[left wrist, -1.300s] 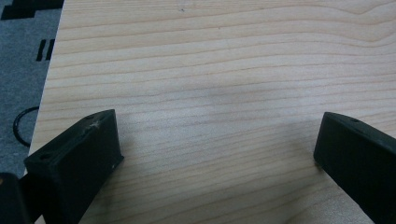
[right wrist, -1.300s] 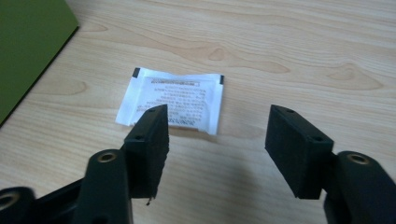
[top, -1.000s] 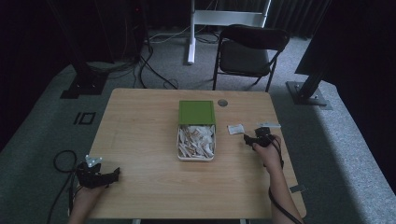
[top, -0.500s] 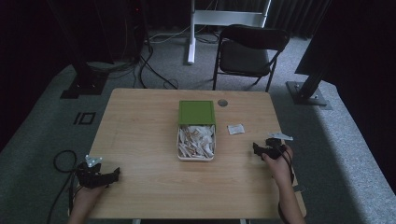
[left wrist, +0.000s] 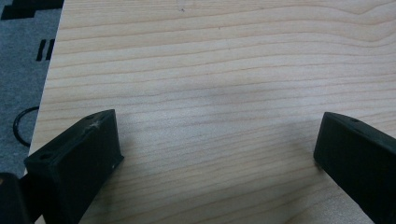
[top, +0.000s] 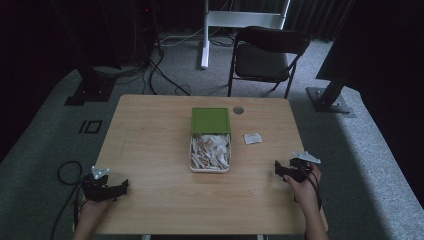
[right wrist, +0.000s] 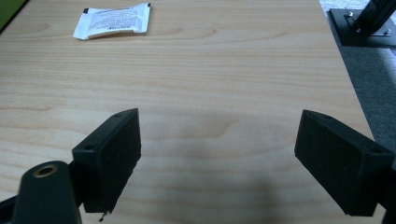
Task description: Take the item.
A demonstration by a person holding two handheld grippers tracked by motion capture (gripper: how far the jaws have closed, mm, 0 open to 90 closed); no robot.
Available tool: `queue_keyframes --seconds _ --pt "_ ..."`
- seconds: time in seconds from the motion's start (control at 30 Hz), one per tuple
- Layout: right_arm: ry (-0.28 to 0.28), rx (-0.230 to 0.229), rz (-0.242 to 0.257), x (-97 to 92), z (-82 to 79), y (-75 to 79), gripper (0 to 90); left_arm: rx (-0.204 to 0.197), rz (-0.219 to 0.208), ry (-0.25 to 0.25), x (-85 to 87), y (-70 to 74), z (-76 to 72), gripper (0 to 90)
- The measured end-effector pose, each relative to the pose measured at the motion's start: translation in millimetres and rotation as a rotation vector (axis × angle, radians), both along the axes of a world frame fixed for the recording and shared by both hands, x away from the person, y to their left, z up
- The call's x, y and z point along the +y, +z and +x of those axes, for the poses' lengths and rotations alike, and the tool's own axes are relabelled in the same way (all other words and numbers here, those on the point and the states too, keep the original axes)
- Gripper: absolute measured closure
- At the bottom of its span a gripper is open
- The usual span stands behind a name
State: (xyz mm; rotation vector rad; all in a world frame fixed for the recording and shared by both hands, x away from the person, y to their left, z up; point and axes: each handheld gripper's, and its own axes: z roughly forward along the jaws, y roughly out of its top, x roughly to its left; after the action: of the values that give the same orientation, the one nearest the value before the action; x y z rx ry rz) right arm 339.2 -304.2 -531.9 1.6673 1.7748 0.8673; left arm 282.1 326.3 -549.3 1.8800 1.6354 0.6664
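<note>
A white box (top: 210,169) with a green lid (top: 210,120) folded back stands at the table's middle, full of several small white packets. One loose white packet (top: 252,138) (right wrist: 113,20) lies flat on the wood to the right of the box. My right gripper (top: 280,170) (right wrist: 218,161) rests low near the table's right front edge, open, with bare wood between its jaws and the packet well ahead of it. My left gripper (top: 120,188) (left wrist: 217,156) sits at the front left corner, open and holding nothing.
The wooden table (top: 150,135) has a small round grey grommet (top: 238,110) near its far edge. A black folding chair (top: 267,55) stands behind the table. Cables (top: 65,172) lie on the grey floor at the left; stand bases sit at both sides.
My right gripper has pulled back from beside the loose packet toward the right front edge, leaving the packet on the table. The left gripper has stayed put.
</note>
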Motion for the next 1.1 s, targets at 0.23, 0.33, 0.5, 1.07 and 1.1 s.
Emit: queue_keyframes --seconds 0.23,0.33,0.5,1.07,1.1 --pt "-0.03 -0.002 -0.019 1.5 -17.4 -8.0 13.7 0.001 0.002 -0.001 0.1 0.1 0.0 1.4" --pt "-0.045 0.002 -0.017 1.9 -23.9 -12.0 13.3 0.0 0.002 -0.001 0.1 0.0 0.0 1.4" --pt "-0.071 0.013 0.006 2.6 -34.8 -16.2 13.9 0.0 0.001 0.0 0.0 0.0 0.0 1.4" --pt "-0.094 0.058 -0.018 11.6 -71.4 -23.0 13.3 0.0 0.001 0.0 0.0 -0.1 -0.1 1.4" --pt "-0.092 0.057 -0.018 11.0 -72.1 -23.1 13.3 0.0 0.002 0.0 0.1 0.0 -0.1 1.4"
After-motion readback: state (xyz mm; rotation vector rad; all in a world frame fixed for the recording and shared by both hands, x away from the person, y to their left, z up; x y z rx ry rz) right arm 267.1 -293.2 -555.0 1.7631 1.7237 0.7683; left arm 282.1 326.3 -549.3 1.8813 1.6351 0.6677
